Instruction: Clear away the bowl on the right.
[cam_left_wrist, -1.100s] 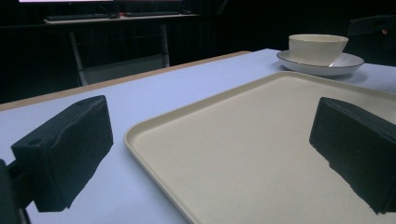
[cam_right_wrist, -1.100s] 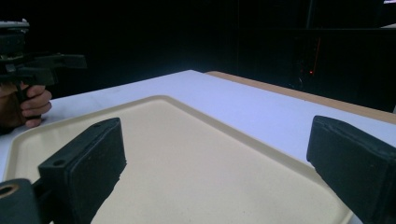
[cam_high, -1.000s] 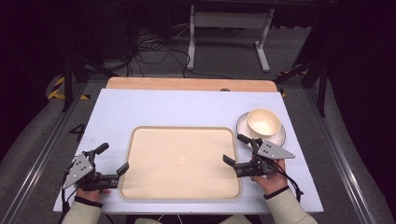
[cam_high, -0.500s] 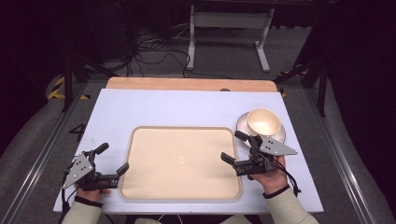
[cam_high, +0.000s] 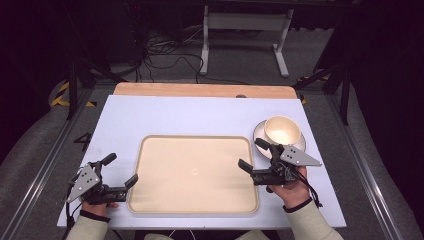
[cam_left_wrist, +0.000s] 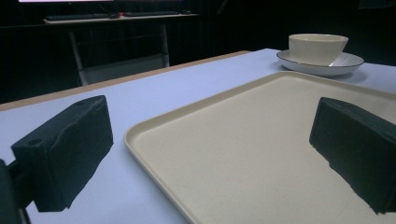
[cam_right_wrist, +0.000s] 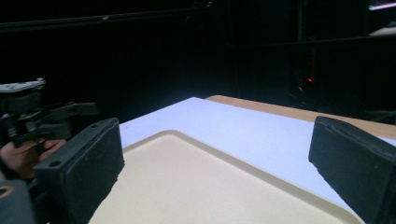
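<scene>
Tray first: a pale cream, flat rectangle with rounded corners and a low raised rim, lying bare at the near middle of the desk. In the left gripper view its near corner curves between the two black jaws, and the tray runs away toward the far right. In the right gripper view the tray spreads below and ahead of the jaws.

At the tray's left edge sits the left gripper, held in a hand at the near left corner of the desk. Its jaws stand wide apart with nothing between them; one jaw tip lies just beside the tray rim, the other over bare desk. Whether the tip touches the rim cannot be told.

Across the tray, the right gripper is held by the other hand at the tray's right edge. Its jaws are also spread wide and grasp nothing, reaching over the tray's right rim. The right gripper view catches the left gripper far off at its left.

Just behind the right gripper, a cream bowl sits on a white saucer with a dark rim, near the tray's far right corner.

The desk has a pale lavender-white top with a wooden strip along its far edge. Beyond it the room is dark, with cables on the grey floor and a white stand.
</scene>
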